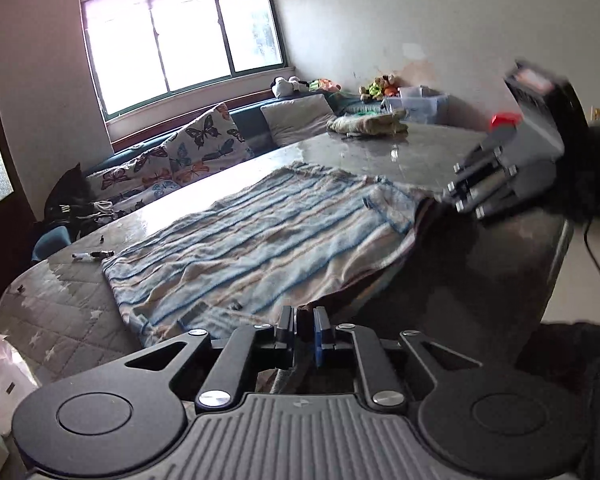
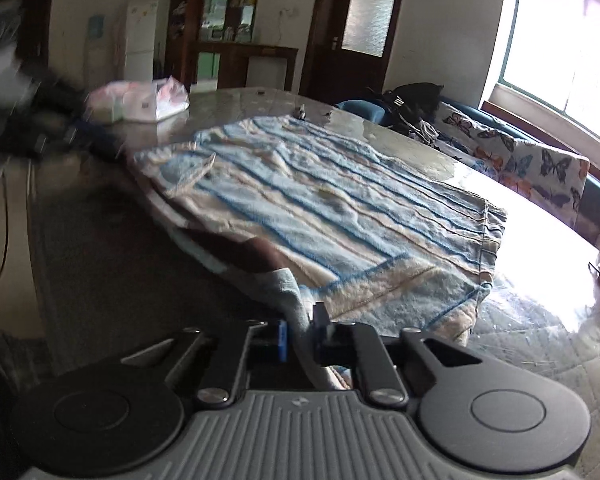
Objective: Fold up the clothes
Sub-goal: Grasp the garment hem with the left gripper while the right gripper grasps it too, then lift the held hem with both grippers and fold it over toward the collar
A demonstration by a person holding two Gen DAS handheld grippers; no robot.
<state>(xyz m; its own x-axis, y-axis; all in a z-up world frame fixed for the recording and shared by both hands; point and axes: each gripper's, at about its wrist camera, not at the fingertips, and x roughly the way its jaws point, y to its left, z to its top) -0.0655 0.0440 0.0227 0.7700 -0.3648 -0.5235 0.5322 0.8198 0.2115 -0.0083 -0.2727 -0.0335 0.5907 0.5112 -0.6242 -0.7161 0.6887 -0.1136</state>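
A striped towel (image 1: pixel 260 232) lies on the table (image 1: pixel 380 152). Both grippers — left (image 1: pixel 303 332) and right (image 2: pixel 300 334) — are clenched on its near edge.

No text, brand, number or sign can be read in either view; the small emblem (image 1: pixel 299 402) moulded on the left gripper's ribbed grey body is too tiny to make out; the marks on the pink plastic bag (image 2: pixel 140 100) on the table are blurred beyond reading.
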